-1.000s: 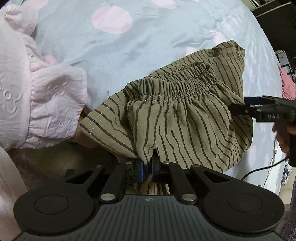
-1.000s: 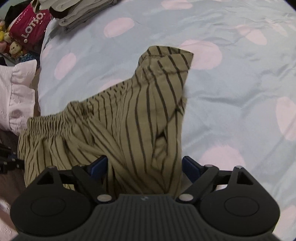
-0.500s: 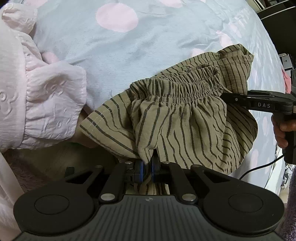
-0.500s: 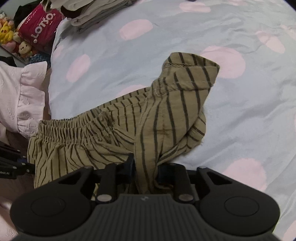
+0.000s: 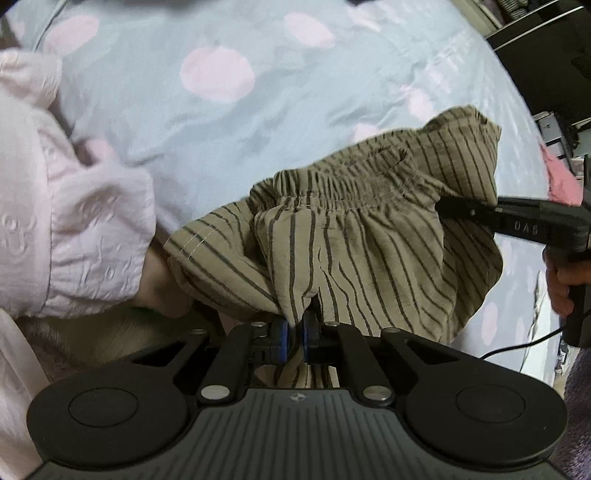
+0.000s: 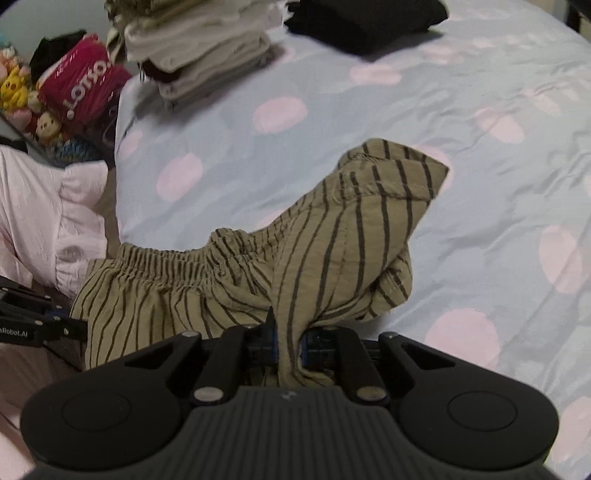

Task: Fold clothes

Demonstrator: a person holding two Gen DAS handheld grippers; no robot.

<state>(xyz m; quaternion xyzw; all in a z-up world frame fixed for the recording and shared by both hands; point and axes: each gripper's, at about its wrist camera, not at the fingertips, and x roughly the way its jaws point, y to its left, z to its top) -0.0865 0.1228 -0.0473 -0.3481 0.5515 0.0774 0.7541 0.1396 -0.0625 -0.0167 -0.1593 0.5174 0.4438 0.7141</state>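
Shorts (image 5: pixel 369 236), olive with thin dark stripes, hang bunched between the two grippers above the bedsheet (image 5: pixel 221 140), a pale blue sheet dotted with pink circles. In the left wrist view the left gripper (image 5: pixel 294 332) sits at six o'clock, its blue pads clenched on a fold of the cloth just below the elastic waistband, which runs from the centre toward two o'clock. At three o'clock in that view the right gripper (image 5: pixel 448 207) reaches in from the side and bites the far end of the shorts, a hand (image 5: pixel 561 284) wrapped around its handle. A pink ruffled sleeve (image 5: pixel 74 229) fills the nine o'clock side.

From the right wrist view, the right gripper (image 6: pixel 288 341) is at six o'clock, its jaws closing on a gathered rope of striped fabric already pressed between the pads; a hemmed leg corner sticks up toward one o'clock. The left gripper's black fingers (image 6: pixel 40 325) show at eight o'clock. At eleven o'clock a stack of folded clothes (image 6: pixel 199 55) rests on the sheet, with a red bag (image 6: pixel 81 88) and plush toys (image 6: pixel 22 99) at ten o'clock and a dark garment (image 6: pixel 369 18) at twelve.
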